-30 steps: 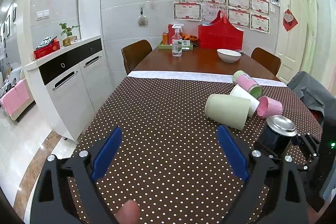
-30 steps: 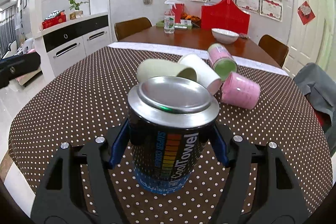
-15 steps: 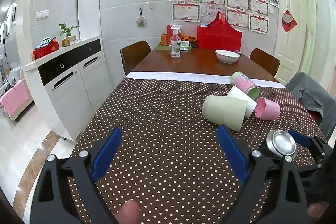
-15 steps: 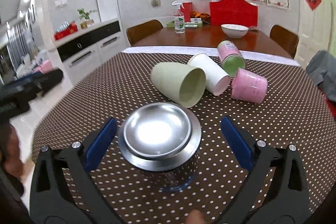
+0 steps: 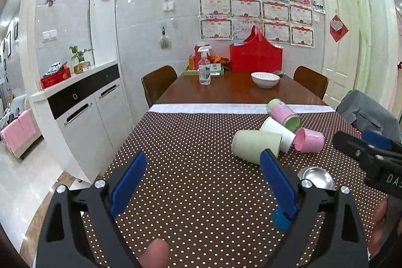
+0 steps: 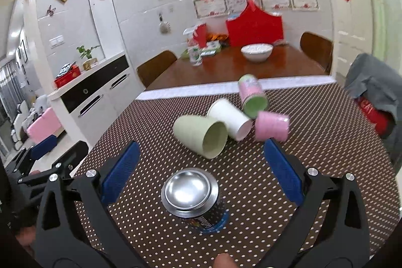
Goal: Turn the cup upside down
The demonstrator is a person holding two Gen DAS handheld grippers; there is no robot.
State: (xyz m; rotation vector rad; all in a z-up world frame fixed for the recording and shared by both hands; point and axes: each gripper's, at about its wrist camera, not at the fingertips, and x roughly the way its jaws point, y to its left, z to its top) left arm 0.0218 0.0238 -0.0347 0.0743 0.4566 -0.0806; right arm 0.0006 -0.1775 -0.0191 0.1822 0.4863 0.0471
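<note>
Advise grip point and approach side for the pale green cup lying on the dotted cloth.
Take the pale green cup across its side wall, mid-body, coming from above with the right hand-held gripper. It lies on its side, mouth toward the camera, and the white cup sits close against its far right flank, so a low sideways approach looks crowded. The body tapers, so avoid the narrow base.

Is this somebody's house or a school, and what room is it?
Most likely a home dining room. A long wooden dining table has chairs around it and a white bowl on top, and a sideboard cabinet holds a potted plant.
</note>
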